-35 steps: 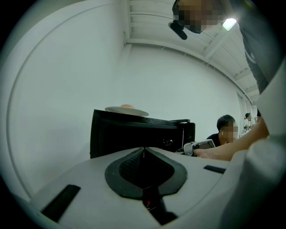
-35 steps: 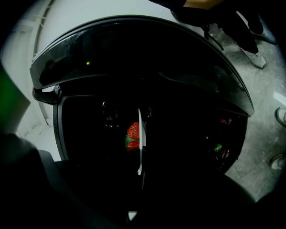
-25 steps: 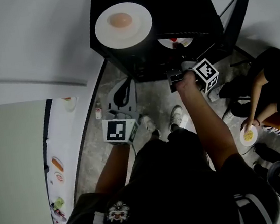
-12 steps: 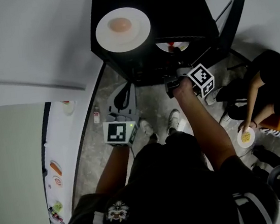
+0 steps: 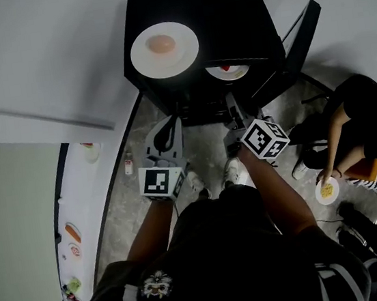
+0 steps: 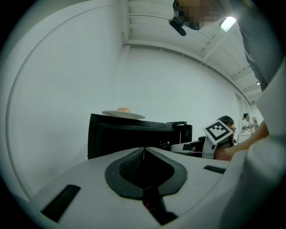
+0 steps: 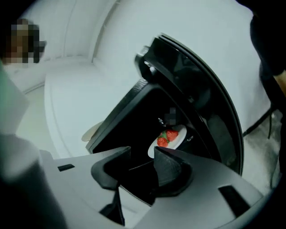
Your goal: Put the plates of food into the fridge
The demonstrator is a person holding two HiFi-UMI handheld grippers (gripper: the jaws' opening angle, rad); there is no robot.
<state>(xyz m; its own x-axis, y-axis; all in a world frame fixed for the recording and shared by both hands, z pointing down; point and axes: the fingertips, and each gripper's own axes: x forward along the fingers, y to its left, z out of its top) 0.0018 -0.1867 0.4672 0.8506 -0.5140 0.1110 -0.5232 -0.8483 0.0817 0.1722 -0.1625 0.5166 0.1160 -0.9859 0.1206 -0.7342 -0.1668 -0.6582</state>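
A black fridge (image 5: 191, 15) stands ahead with its door (image 5: 297, 32) swung open to the right. A white plate with a pale bun (image 5: 163, 48) rests on the fridge's top and also shows as the plate (image 6: 123, 114) in the left gripper view. A second plate with red strawberries (image 5: 228, 71) sits inside the fridge. My right gripper (image 5: 235, 111) hangs in front of the opening, apart from the strawberry plate (image 7: 167, 137). Its jaws (image 7: 142, 153) are opening with nothing between them. My left gripper (image 5: 162, 134) is low at the fridge's left, shut and empty (image 6: 144, 150).
A person sits on the floor at the right holding a plate of yellow food (image 5: 327, 191). A white counter (image 5: 84, 194) with small items runs along the left. My own feet (image 5: 232, 169) stand on the grey floor just before the fridge.
My right gripper has drawn back from the fridge opening toward me and its jaws have parted, leaving the strawberry plate inside. The left gripper has barely moved.
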